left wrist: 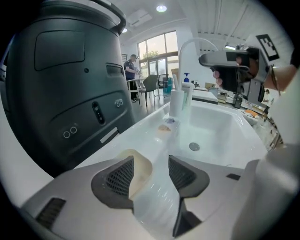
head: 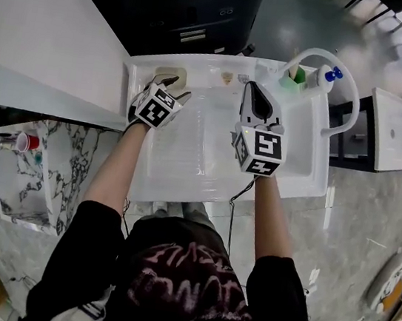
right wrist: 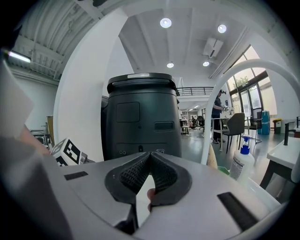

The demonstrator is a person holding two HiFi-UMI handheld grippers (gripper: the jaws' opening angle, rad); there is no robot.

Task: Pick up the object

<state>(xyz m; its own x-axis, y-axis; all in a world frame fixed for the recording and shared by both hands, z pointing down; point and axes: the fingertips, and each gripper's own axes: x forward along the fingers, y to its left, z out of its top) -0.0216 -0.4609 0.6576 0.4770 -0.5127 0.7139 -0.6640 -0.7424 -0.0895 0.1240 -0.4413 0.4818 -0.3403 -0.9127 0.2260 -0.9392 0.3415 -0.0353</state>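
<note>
A flat beige sponge-like object (head: 170, 74) lies on the back left ledge of the white sink unit (head: 309, 187). My left gripper (head: 169, 82) is right over it. In the left gripper view the left gripper (left wrist: 151, 172) is open, with the beige object (left wrist: 140, 164) lying partly in the gap and partly under the left finger (left wrist: 119, 178). The pads do not press on it. My right gripper (head: 250, 89) hovers above the middle of the sink. In its own view the right gripper (right wrist: 149, 159) is shut, the tips meeting with nothing between them.
A white arched faucet (head: 328, 59), a blue-pump soap bottle (head: 330, 74) and a green item (head: 297, 75) stand at the sink's back right. A small brownish item (head: 228, 76) lies on the back ledge. A dark grey bin (head: 194, 5) stands behind, a white counter (head: 40, 35) to the left.
</note>
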